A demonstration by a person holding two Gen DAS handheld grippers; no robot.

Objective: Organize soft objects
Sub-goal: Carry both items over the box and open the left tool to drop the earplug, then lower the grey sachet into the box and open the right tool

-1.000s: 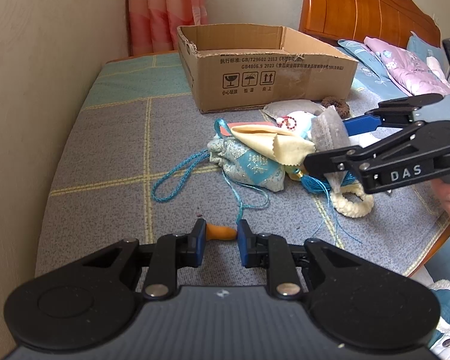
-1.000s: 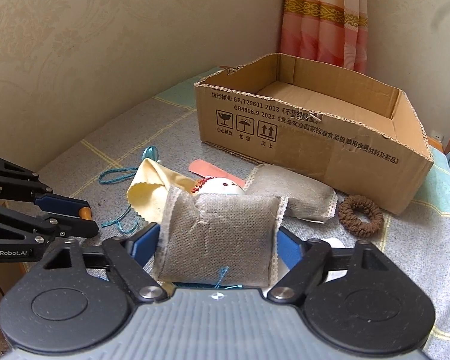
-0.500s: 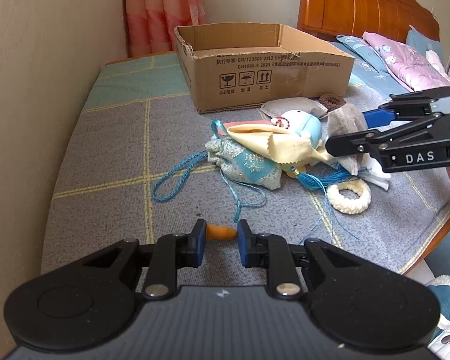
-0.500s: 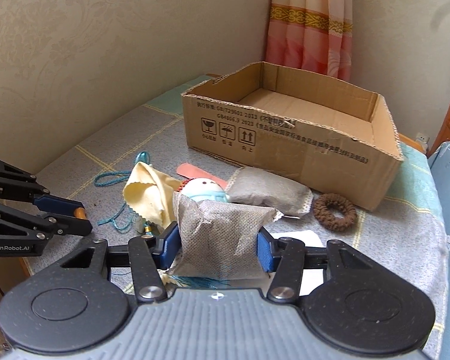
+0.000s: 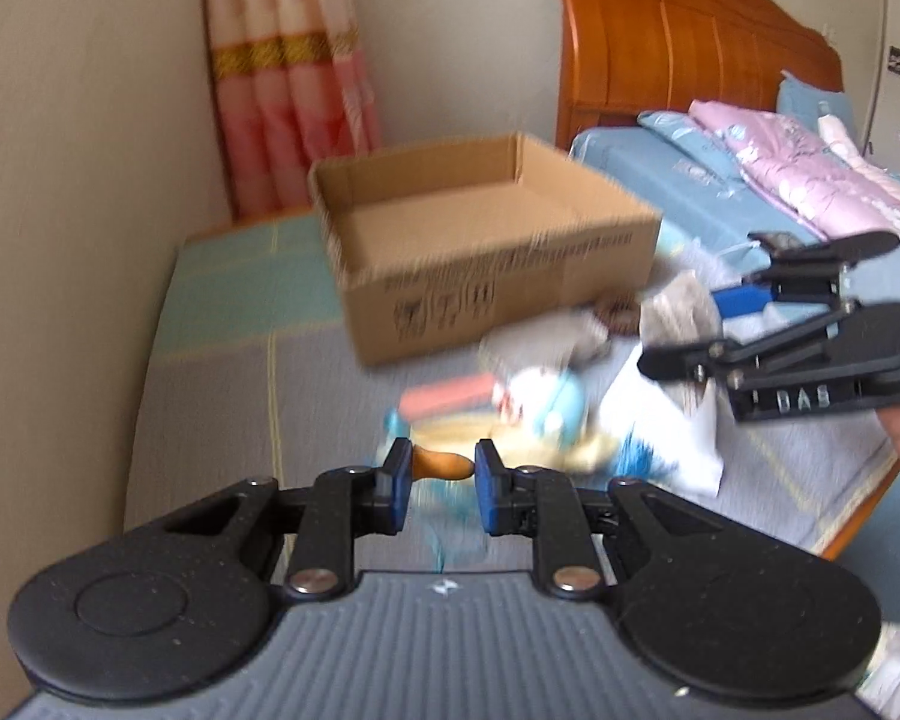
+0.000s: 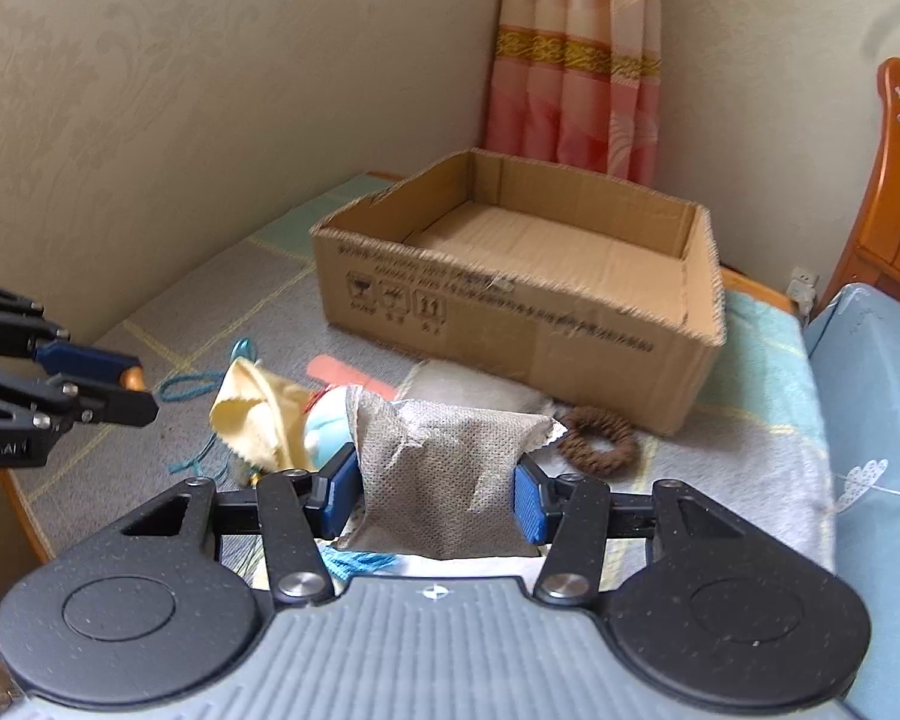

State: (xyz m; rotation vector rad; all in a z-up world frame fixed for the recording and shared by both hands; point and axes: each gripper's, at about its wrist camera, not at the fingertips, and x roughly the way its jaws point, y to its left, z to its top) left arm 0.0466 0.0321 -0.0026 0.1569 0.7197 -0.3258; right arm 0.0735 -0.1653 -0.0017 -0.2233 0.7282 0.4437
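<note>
The right claw (image 6: pixel 432 492) grips a grey pouch (image 6: pixel 444 468) lifted above the bed; the left claw (image 5: pixel 438 477) pinches a small orange piece (image 5: pixel 441 465). Carry both well over the far box (image 6: pixel 510 282) rim before releasing.

Bed with grey-and-teal checked cover (image 6: pixel 744 450). Lying on it: open brown cardboard box (image 6: pixel 510 306), brown knitted ring (image 6: pixel 600 441), pale yellow cloth (image 6: pixel 258 414), flat grey fabric pouch (image 6: pixel 468 381). Teal cord (image 6: pixel 186 384) beside the cloth.
</note>
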